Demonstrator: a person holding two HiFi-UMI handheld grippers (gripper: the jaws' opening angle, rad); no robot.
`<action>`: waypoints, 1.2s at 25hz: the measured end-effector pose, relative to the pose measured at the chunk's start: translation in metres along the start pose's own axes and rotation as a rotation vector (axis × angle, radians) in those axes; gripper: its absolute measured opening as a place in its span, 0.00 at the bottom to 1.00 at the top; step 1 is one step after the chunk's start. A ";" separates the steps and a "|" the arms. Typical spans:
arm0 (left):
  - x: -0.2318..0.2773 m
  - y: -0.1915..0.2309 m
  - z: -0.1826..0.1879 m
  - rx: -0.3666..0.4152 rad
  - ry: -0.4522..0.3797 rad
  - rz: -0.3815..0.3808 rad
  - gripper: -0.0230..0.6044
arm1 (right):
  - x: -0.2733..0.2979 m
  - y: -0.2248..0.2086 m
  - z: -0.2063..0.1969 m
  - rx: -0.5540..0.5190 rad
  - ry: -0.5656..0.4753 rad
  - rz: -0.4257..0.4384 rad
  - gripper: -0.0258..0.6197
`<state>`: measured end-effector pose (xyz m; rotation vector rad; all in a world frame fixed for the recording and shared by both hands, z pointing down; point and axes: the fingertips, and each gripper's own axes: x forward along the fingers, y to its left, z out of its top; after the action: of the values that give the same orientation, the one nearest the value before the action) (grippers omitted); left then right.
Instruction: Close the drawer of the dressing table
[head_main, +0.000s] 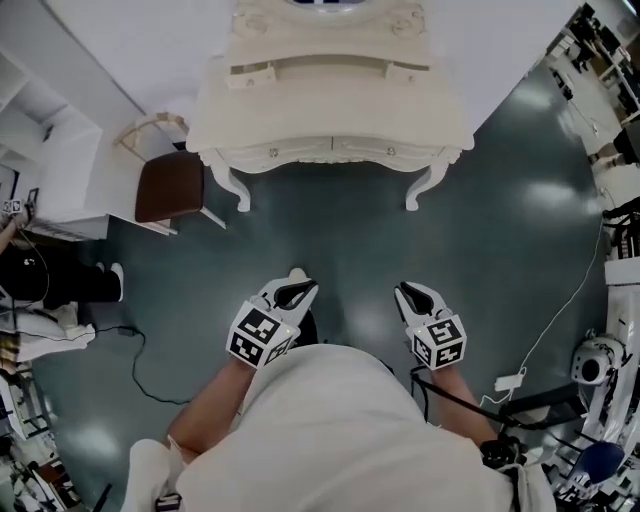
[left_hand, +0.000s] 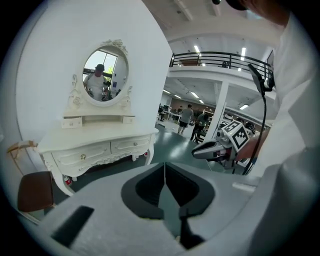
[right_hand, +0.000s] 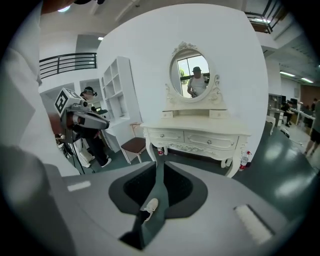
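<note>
Grippers hang low over the floor, left gripper with jaws together, right gripper a narrow slit apart on nothing, both well short of the table ahead, whose drawer fronts, none plainly out, look like stiff light wood, probably best pushed flat beside the knob.

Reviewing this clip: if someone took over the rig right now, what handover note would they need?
Left claw: shut, empty, held over the floor.
Right claw: jaws a crack apart, nothing between them.
Dressing table: ahead across the floor, neither claw near it; chair at its left.
Done: both front drawers look flush with the front.
Left: nothing seen open; check the small upper drawers close up, too small to judge here.
</note>
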<state>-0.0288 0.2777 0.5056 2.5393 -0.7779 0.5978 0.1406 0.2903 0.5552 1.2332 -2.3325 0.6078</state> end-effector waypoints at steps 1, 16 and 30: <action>0.005 0.020 0.014 0.004 0.001 -0.012 0.06 | 0.015 -0.005 0.015 0.009 0.002 -0.006 0.10; 0.032 0.228 0.107 0.025 0.014 -0.099 0.04 | 0.183 -0.089 0.167 0.071 0.021 -0.144 0.13; 0.132 0.342 0.222 -0.064 -0.044 0.106 0.04 | 0.317 -0.352 0.246 0.177 0.012 -0.233 0.15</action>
<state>-0.0734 -0.1483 0.4796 2.4720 -0.9366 0.5436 0.2344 -0.2338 0.5949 1.5488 -2.1192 0.7502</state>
